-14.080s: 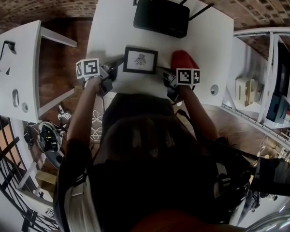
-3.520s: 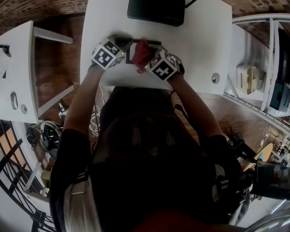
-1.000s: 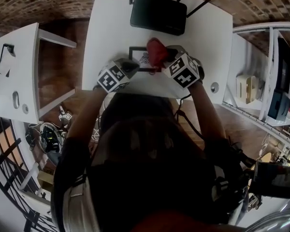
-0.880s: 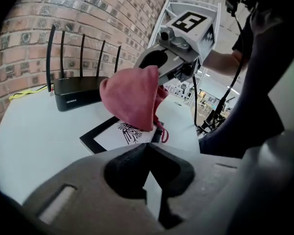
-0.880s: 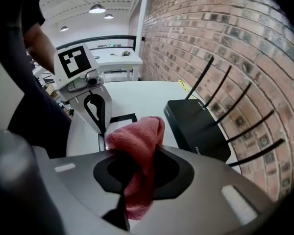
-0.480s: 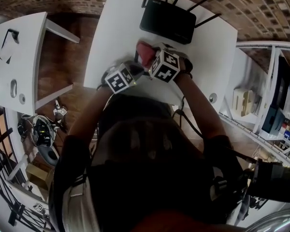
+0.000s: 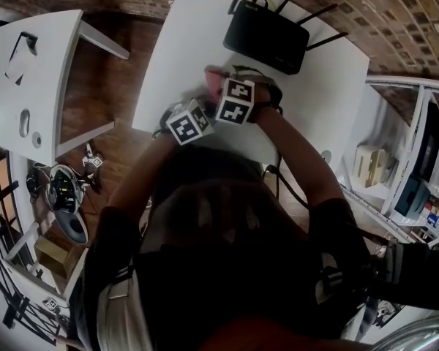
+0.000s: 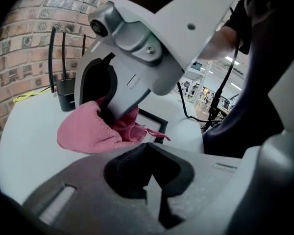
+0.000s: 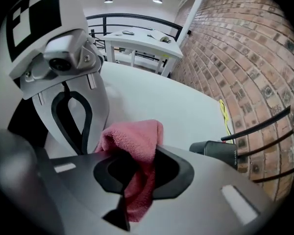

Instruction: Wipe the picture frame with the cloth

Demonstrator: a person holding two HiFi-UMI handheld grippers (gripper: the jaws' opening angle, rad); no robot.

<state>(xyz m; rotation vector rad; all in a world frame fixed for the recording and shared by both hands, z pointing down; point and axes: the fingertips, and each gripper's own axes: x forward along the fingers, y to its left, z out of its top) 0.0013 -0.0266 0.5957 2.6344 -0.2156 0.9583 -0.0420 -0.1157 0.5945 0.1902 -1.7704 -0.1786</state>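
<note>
The pink cloth (image 9: 137,141) bunches out of my right gripper (image 9: 134,165), which is shut on it and points steeply down at the white table (image 7: 183,42). In the left gripper view the cloth (image 8: 88,131) lies against the black picture frame (image 8: 157,123), covering its left part under the right gripper (image 8: 112,119). My left gripper (image 8: 148,153) is shut just in front of the frame's near edge, with nothing visible between its jaws. In the head view the two marker cubes (image 7: 190,123) (image 7: 236,99) sit side by side and hide the frame. Only a bit of cloth (image 7: 214,74) shows beyond them.
A black router (image 7: 267,36) with antennas stands at the table's far edge, close behind the cloth. A second white table (image 7: 36,72) stands to the left across a gap of wooden floor. Shelving (image 7: 417,167) is at the right. A yellow cable (image 9: 224,114) lies near the brick wall.
The right gripper has rolled and carried the cloth leftward and down across the frame, ending close beside the left gripper. The left gripper has stayed put.
</note>
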